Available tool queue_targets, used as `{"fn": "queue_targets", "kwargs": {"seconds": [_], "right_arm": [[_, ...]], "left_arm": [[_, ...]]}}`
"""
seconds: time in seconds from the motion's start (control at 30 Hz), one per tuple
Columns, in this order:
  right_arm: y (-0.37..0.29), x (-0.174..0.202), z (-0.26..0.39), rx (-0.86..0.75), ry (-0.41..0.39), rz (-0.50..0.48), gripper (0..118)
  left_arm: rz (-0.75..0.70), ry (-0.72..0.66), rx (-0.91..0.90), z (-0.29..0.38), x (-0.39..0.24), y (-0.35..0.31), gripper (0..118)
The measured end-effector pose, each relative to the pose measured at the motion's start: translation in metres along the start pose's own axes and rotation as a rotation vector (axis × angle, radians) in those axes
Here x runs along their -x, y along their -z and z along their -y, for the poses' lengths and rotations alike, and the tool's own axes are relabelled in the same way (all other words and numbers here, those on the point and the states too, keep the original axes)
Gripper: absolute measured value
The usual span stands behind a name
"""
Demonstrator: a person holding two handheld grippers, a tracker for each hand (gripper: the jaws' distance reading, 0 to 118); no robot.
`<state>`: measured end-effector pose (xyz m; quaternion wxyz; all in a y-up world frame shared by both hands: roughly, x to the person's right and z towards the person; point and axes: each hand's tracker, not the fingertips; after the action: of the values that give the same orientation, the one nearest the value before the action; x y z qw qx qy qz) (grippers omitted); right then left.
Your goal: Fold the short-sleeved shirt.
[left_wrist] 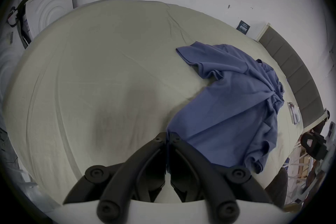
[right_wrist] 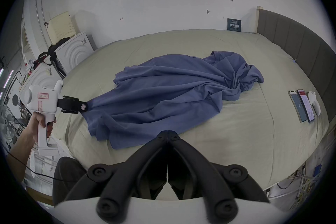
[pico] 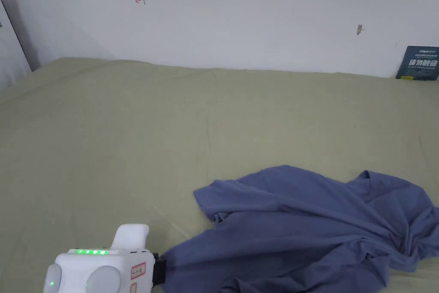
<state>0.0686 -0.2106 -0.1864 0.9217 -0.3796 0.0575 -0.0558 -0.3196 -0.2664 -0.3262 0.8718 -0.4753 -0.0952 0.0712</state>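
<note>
Crumpled blue short-sleeved cotton shirt [right_wrist: 172, 89] on the olive bedsheet [right_wrist: 245, 137], its hem corner clenched in the left gripper [left_wrist: 168, 137]; right gripper [right_wrist: 167, 132] closed, empty, just short of the near hem. Light, limp fabric; best grasped at corners.

The bed [right_wrist: 236, 137] is wearing a pale olive-green sheet, lightly creased, and is butting against a white wall along its far edge. A blue short-sleeved shirt [right_wrist: 163, 93] is lying crumpled on the sheet, stretching from the near edge toward the middle, one sleeve spreading flat (fabric heavily bunched at the headboard end). Two phones [right_wrist: 302, 106] are lying side by side near the headboard edge, with a white object [right_wrist: 313, 102] resting just beside them. A dark blue card [pico: 418, 63] is standing at the far corner, leaning against the wall.
</note>
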Motion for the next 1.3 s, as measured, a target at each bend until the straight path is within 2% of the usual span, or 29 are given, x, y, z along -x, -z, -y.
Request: {"fn": "queue_targets", "kwargs": {"seconds": [0.17, 0.3, 0.37, 0.53, 0.6, 0.63, 0.67, 0.7, 0.73, 0.77, 0.8, 0.93, 1.0, 1.07, 1.13, 1.17, 1.2, 1.23, 1.27, 1.3], "right_arm": [[0.010, 0.007, -0.015, -0.005, -0.038, -0.003, 0], [0.038, 0.011, -0.046, -0.013, -0.122, 0.003, 0], [0.063, 0.011, -0.074, -0.012, -0.143, -0.002, 0], [0.151, 0.022, -0.162, 0.027, -0.269, -0.032, 0], [0.196, 0.029, -0.195, 0.086, -0.319, -0.011, 0], [0.218, 0.033, -0.207, 0.098, -0.360, -0.006, 7], [0.240, 0.037, -0.220, 0.127, -0.395, 0.013, 40], [0.260, 0.040, -0.231, 0.150, -0.411, 0.004, 105], [0.279, 0.042, -0.239, 0.187, -0.431, -0.002, 118], [0.297, 0.045, -0.246, 0.230, -0.447, 0.000, 114], [0.306, 0.049, -0.248, 0.182, -0.454, 0.024, 114], [0.346, 0.051, -0.258, 0.257, -0.501, 0.083, 114], [0.361, 0.057, -0.251, 0.300, -0.549, 0.070, 113], [0.369, 0.059, -0.246, 0.320, -0.562, 0.068, 113], [0.367, 0.057, -0.248, 0.330, -0.537, 0.043, 107], [0.361, 0.054, -0.251, 0.353, -0.477, -0.024, 97], [0.355, 0.052, -0.252, 0.360, -0.431, -0.090, 63], [0.345, 0.054, -0.254, 0.336, -0.428, -0.096, 18], [0.333, 0.057, -0.254, 0.286, -0.503, 0.010, 3], [0.323, 0.055, -0.257, 0.279, -0.539, 0.010, 3]], "left_arm": [[0.016, -0.016, -0.030, -0.001, 0.004, -0.005, 1], [0.047, -0.027, -0.020, -0.002, 0.005, -0.005, 1], [0.047, -0.024, -0.021, -0.002, 0.006, -0.004, 1], [0.098, -0.055, -0.032, -0.004, 0.015, -0.004, 1], [0.106, -0.062, -0.036, -0.007, 0.018, -0.004, 1], [0.116, -0.063, -0.038, -0.007, 0.020, -0.004, 1], [0.123, -0.066, -0.037, -0.008, 0.021, -0.004, 1], [0.129, -0.067, -0.039, -0.008, 0.023, -0.003, 1], [0.130, -0.064, -0.039, -0.008, 0.023, -0.001, 1], [0.129, -0.058, -0.035, -0.008, 0.024, -0.001, 1], [0.130, -0.055, -0.027, -0.008, 0.023, 0.000, 1], [0.156, -0.076, -0.028, -0.005, 0.029, 0.003, 1], [0.151, -0.080, -0.020, -0.003, 0.031, 0.007, 1], [0.153, -0.088, -0.014, -0.002, 0.032, 0.011, 1], [0.154, -0.091, -0.011, -0.001, 0.033, 0.011, 1], [0.154, -0.095, -0.010, -0.001, 0.033, 0.011, 1], [0.155, -0.100, -0.007, -0.002, 0.032, 0.011, 1], [0.157, -0.100, -0.008, -0.002, 0.031, 0.010, 1], [0.155, -0.096, -0.010, -0.004, 0.029, 0.009, 1], [0.150, -0.095, -0.011, -0.005, 0.027, 0.008, 1]]}}
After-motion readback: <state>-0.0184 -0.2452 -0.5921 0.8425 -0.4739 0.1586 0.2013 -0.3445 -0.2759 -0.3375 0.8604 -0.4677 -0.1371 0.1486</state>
